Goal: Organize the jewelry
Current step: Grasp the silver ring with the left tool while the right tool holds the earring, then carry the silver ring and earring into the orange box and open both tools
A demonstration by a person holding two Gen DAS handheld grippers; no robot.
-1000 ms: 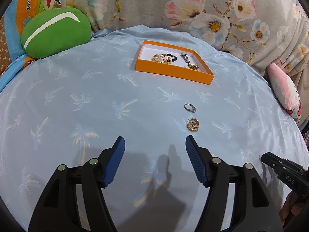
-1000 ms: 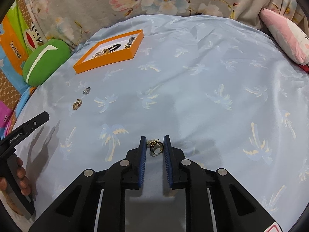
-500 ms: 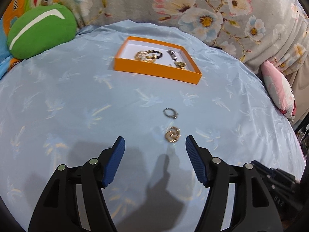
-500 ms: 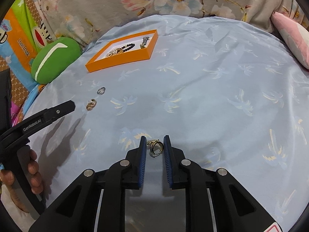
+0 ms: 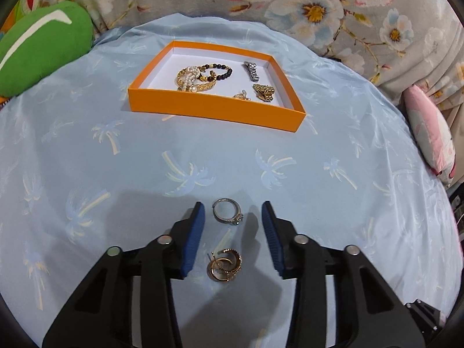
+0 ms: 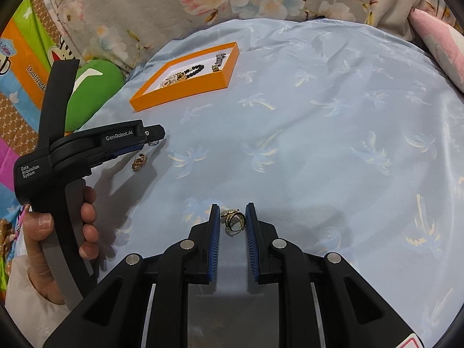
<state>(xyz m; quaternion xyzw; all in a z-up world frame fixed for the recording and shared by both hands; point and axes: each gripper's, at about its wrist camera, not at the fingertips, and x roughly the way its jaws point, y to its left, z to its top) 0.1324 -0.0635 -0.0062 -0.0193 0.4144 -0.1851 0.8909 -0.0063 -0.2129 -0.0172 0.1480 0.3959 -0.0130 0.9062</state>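
Two pieces lie between my left gripper [image 5: 233, 217] fingers in the left wrist view. The thin silver ring with a small stone setting [image 5: 228, 212] sits at lower centre, level with the fingertips; the gold multi-hoop earring with a post [image 5: 224, 264] lies below it, deeper in the gap. My jaws have just been closing and now stand partly spread: the ribbed blue pads [image 5: 192, 239] flank both pieces without touching either. I judge that this straddle lines up a pinch on the ring. In the upper centre, the shallow orange cardboard tray with a white floor [image 5: 214, 109] holds a pearl and gold bracelet, dark beads and metal links, so it reads as the collection point. The pale blue satin sheet with palm prints [image 5: 87, 159] is smooth and slightly creased.

In the right wrist view, my right gripper [image 6: 231, 217] at lower centre has its jaws drawn narrow, pinching a gold ring with an ornate top [image 6: 234, 221] clear of the sheet. The tray [image 6: 185, 94] lies at upper left. At far left, a hand [image 6: 58, 232] grips the black plastic left gripper handle.
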